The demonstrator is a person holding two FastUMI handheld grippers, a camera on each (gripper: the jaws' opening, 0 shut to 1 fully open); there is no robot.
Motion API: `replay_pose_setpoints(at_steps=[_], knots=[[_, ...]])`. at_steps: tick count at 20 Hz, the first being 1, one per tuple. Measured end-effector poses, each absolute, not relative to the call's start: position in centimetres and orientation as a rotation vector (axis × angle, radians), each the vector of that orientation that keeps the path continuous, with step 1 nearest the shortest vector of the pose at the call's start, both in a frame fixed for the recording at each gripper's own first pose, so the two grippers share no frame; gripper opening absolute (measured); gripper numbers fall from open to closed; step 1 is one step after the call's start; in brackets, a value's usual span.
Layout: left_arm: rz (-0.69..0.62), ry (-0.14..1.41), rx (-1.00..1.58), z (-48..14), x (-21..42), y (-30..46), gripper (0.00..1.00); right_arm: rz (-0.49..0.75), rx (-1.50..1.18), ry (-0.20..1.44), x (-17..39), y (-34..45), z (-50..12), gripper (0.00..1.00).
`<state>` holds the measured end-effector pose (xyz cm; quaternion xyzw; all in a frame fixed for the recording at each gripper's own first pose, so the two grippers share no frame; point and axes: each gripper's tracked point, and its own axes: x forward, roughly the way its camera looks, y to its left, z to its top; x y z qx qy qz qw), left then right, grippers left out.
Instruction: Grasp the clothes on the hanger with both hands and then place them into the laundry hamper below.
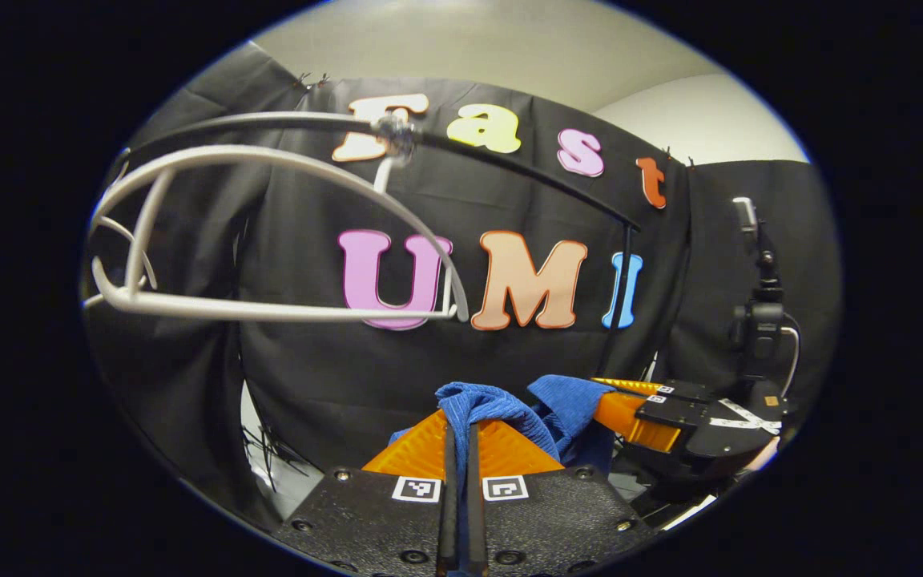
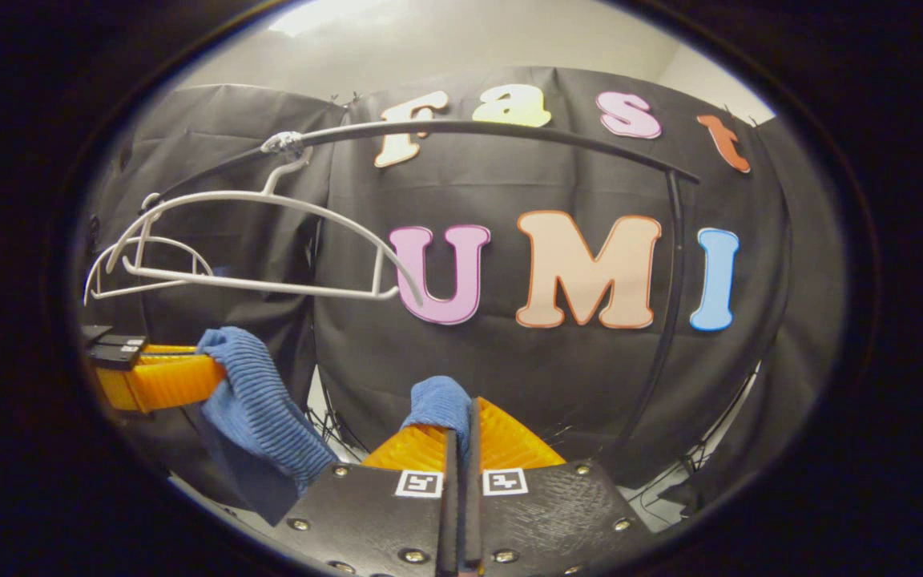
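Note:
A blue knitted garment (image 1: 509,417) bunches over my left gripper (image 1: 461,437), whose orange fingers are shut on the cloth. The cloth runs right to the right gripper (image 1: 630,405), which also pinches it. In the right gripper view the same blue garment (image 2: 265,401) hangs from the left gripper (image 2: 213,373) at the left, and a fold (image 2: 439,405) sits clamped in my right gripper (image 2: 461,437). The white plastic hanger (image 1: 269,232) hangs bare from the black rail (image 1: 509,164), above and left of both grippers; it appears as the hanger (image 2: 269,240) on the rail (image 2: 509,132).
The rail's black upright (image 2: 674,272) stands to the right. A black camera stand (image 1: 762,320) rises at the far right behind the right gripper. Thin black legs (image 1: 269,453) show low against a pale floor.

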<state>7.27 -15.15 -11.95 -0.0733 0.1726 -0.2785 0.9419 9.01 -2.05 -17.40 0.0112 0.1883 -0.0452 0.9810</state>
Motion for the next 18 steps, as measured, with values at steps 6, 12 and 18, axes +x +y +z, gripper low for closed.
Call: replay_pose_setpoints(at_steps=[6, 12, 18], knots=[[-0.596, 0.476, -0.097, -19.5, 6.8, -17.1, 0.05, -0.098, 0.055, 0.506, 7.0, -2.2, -23.7, 0.04], [-0.574, 0.649, -0.083, -26.9, 6.5, -17.8, 0.05, -0.096, 0.076, 0.641, 5.2, -1.8, -30.6, 0.04], [-0.516, 0.845, -0.016, -34.1, 4.2, -16.5, 0.05, -0.098, 0.092, 0.777, 2.9, -1.8, -36.9, 0.04]])
